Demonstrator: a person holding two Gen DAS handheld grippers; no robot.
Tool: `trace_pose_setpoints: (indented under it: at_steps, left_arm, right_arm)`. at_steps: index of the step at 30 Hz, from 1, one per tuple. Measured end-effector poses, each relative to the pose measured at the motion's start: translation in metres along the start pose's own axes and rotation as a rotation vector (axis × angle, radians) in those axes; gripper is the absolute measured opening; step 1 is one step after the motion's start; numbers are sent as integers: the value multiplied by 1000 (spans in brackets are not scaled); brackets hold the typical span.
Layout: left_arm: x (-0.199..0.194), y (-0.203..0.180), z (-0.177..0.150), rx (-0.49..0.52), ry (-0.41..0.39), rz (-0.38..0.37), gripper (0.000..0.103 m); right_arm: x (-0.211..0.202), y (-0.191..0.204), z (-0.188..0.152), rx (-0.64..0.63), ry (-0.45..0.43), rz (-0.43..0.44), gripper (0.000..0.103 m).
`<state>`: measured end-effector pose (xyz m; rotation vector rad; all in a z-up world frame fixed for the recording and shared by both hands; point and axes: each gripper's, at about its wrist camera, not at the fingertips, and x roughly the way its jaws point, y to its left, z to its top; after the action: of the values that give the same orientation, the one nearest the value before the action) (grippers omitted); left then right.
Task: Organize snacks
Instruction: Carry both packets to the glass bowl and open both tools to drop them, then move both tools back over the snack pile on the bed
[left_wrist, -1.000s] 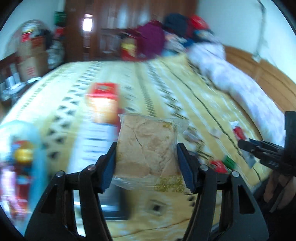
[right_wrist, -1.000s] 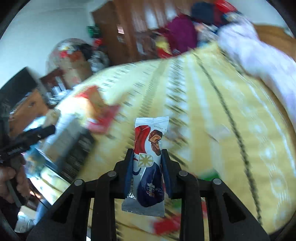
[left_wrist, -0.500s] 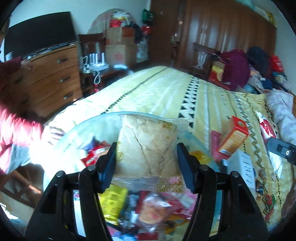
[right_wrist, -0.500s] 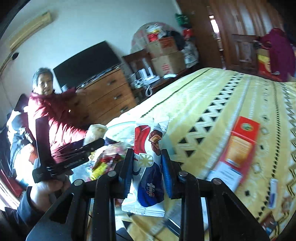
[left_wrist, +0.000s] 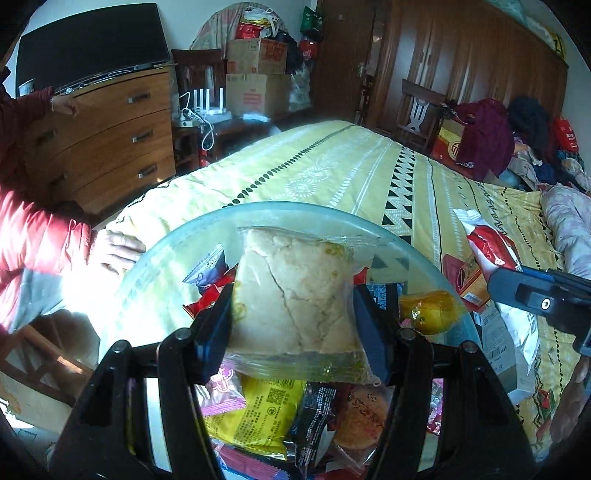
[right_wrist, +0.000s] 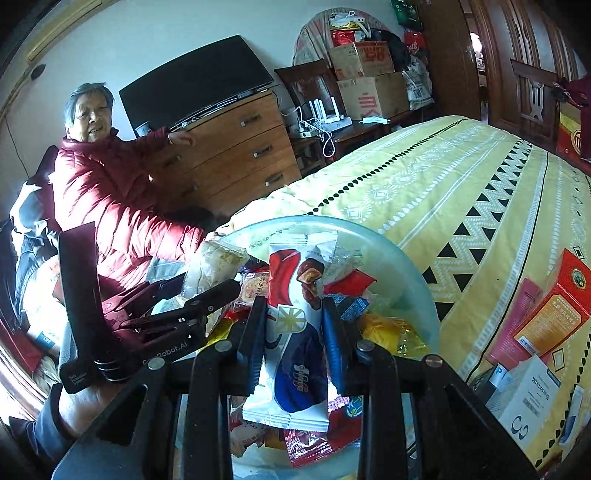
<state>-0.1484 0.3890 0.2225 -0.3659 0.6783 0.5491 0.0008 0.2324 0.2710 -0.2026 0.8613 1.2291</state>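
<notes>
My left gripper (left_wrist: 293, 306) is shut on a clear-wrapped pastry (left_wrist: 295, 295) and holds it above a clear glass bowl (left_wrist: 177, 240) full of wrapped snacks. My right gripper (right_wrist: 294, 317) is shut on a white, red and blue chocolate snack packet (right_wrist: 295, 332), also above the bowl (right_wrist: 413, 280). The left gripper with its pastry (right_wrist: 214, 266) shows at the left in the right wrist view. The right gripper's body (left_wrist: 539, 299) shows at the right in the left wrist view.
The bowl sits on a yellow patterned bedspread (right_wrist: 461, 184). An orange-red box (right_wrist: 554, 310) and a white box (right_wrist: 532, 395) lie to its right. A person in a red jacket (right_wrist: 110, 199) stands at the bed's left edge, hand (left_wrist: 118, 247) beside the bowl. A wooden dresser (right_wrist: 236, 155) stands behind.
Both grippers have swung left from over the bed to above the bowl and come closer to it. Each holds the same snack as before.
</notes>
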Motion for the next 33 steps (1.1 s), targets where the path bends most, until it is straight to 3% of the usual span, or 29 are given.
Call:
trace_pose_setpoints:
  at_steps: [12, 15, 17, 22, 24, 27, 30, 33]
  left_arm:
    - [1, 6, -1, -1, 11, -1, 63]
    - [2, 6, -1, -3, 19, 10, 63]
    - [2, 6, -2, -4, 23, 22, 65]
    - [-11, -3, 1, 6, -8, 29, 64]
    - [-31, -21, 4, 33, -68, 10, 71]
    - [-68, -70, 5, 118, -173, -70, 103]
    - [-106, -138, -8, 232, -260, -187, 103]
    - [-123, -208, -35, 318, -233, -281, 103]
  right_arm:
    - [5, -1, 5, -1, 4, -4, 32]
    - [6, -2, 7, 10, -1, 8, 38]
    - [2, -2, 7, 18, -17, 6, 58]
    - [-31, -2, -4, -17, -74, -26, 59]
    - [-53, -7, -19, -30, -103, -62, 63]
    - [-97, -32, -59, 23, -152, -146, 85]
    - [-149, -74, -118, 148, -178, -256, 89]
    - [-196, -117, -188, 267, -155, -408, 91]
